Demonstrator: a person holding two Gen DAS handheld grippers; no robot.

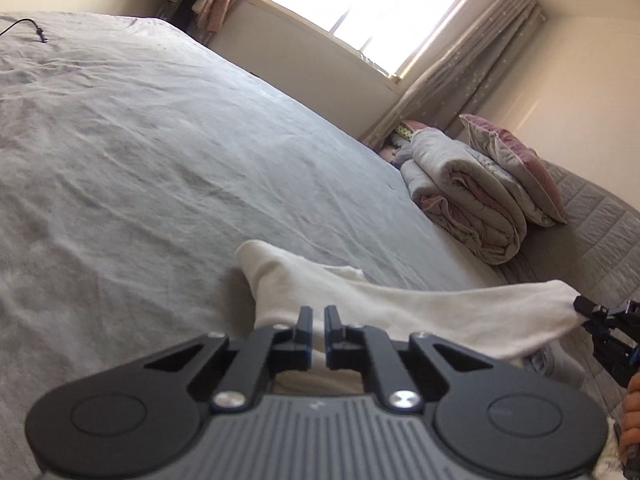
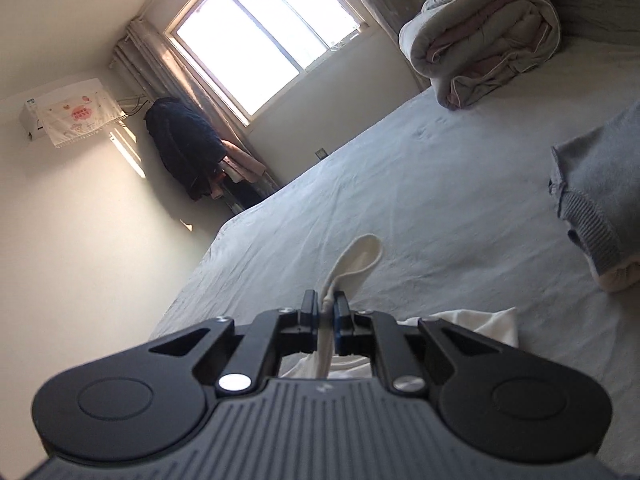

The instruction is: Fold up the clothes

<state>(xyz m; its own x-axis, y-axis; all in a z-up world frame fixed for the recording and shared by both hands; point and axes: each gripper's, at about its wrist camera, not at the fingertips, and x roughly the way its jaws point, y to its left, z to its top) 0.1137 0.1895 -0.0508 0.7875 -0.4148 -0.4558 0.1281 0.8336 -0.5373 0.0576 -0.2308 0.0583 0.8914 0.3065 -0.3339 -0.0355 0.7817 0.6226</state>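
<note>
A white garment [image 1: 400,304] hangs stretched between my two grippers over the grey bed sheet [image 1: 160,160]. My left gripper [image 1: 318,314] is shut on its edge, with cloth showing between the fingers. My right gripper [image 1: 580,312] shows at the right edge of the left wrist view, pinching the garment's far corner. In the right wrist view my right gripper [image 2: 325,304] is shut on a fold of the white garment [image 2: 354,260], which sticks up past the fingertips; more white cloth [image 2: 480,324] lies below.
A folded grey-pink quilt [image 1: 468,196] and a pillow [image 1: 516,168] lie at the bed's far right. A grey knit garment [image 2: 592,196] lies on the sheet [image 2: 400,184] to the right. A black cable [image 1: 28,28] lies far left. The window [image 2: 260,40] and hanging clothes [image 2: 184,144] stand beyond the bed.
</note>
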